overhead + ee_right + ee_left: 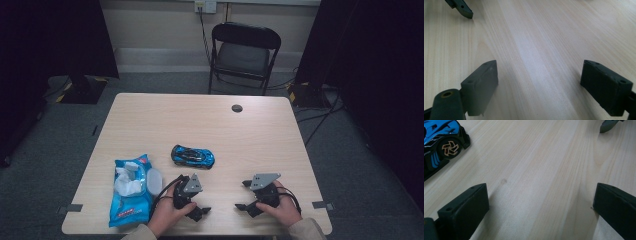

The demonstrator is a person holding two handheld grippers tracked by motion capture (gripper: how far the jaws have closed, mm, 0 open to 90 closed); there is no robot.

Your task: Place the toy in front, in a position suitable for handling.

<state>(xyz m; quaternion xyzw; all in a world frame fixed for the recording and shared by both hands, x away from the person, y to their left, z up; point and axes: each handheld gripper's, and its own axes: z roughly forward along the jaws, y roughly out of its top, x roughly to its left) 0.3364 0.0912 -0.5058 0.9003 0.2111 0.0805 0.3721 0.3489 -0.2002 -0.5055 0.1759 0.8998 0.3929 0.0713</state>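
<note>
A blue and black toy car (192, 156) sits on the light wooden table (200, 125), a little left of the middle. In the left gripper view the car (441, 142) is at the top left, showing an orange-spoked wheel. My left gripper (200, 195) rests near the front edge, just in front of the car, pointing right. It is open, with bare wood between its jaws (539, 205). My right gripper (242, 195) faces it from the right, also open over bare wood (539, 82). Each gripper view catches a jaw tip of the other gripper at its top edge.
A blue pack of wet wipes (131, 189) lies at the front left with its lid flipped open and a white wipe sticking out. A dark cable hole (237, 108) is near the table's far edge. A black folding chair (243, 55) stands behind the table.
</note>
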